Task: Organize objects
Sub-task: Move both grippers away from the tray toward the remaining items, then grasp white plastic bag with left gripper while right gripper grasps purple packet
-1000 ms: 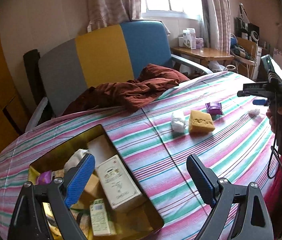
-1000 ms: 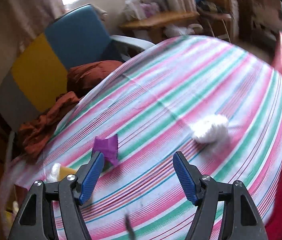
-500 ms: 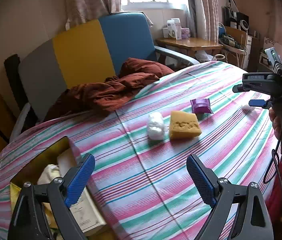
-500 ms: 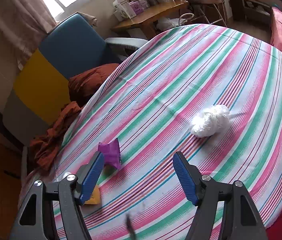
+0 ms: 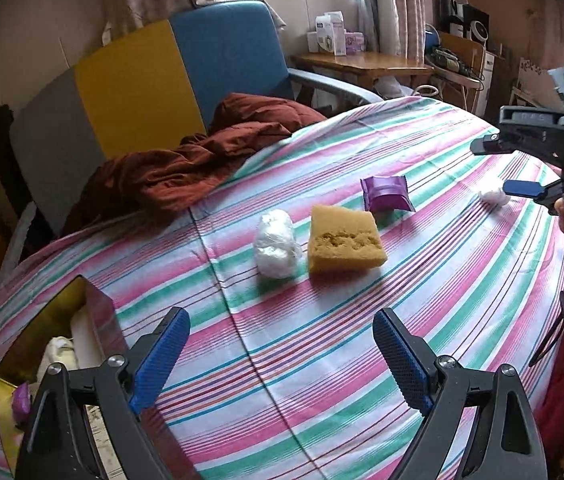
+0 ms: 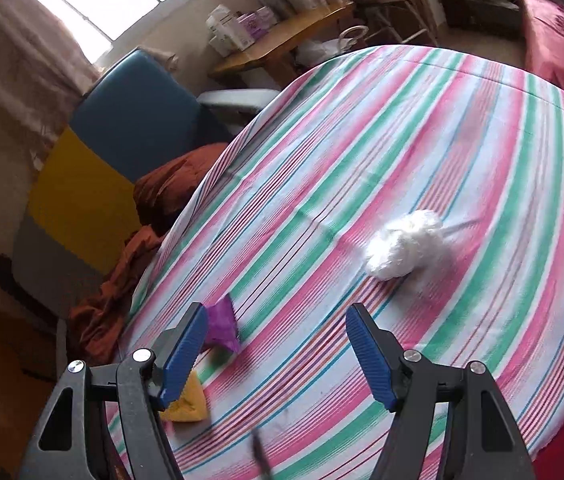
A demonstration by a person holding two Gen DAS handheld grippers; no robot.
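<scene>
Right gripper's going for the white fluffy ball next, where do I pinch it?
Pinch the white ball across its middle, coming down from above and behind. It is a soft, roundish clump lying alone on the tablecloth, ahead and right of the open right gripper, with no handle or edge to favour.

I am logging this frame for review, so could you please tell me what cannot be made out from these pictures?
- Gold box, left wrist view: contents mostly cut off by the frame edge and hidden behind the left gripper.
- Yellow sponge, right wrist view: mostly hidden by the right gripper.
- White bundle, right wrist view: motion-blurred, material unclear.
- Boxes on the wooden side table, left wrist view: labels too small.
</scene>
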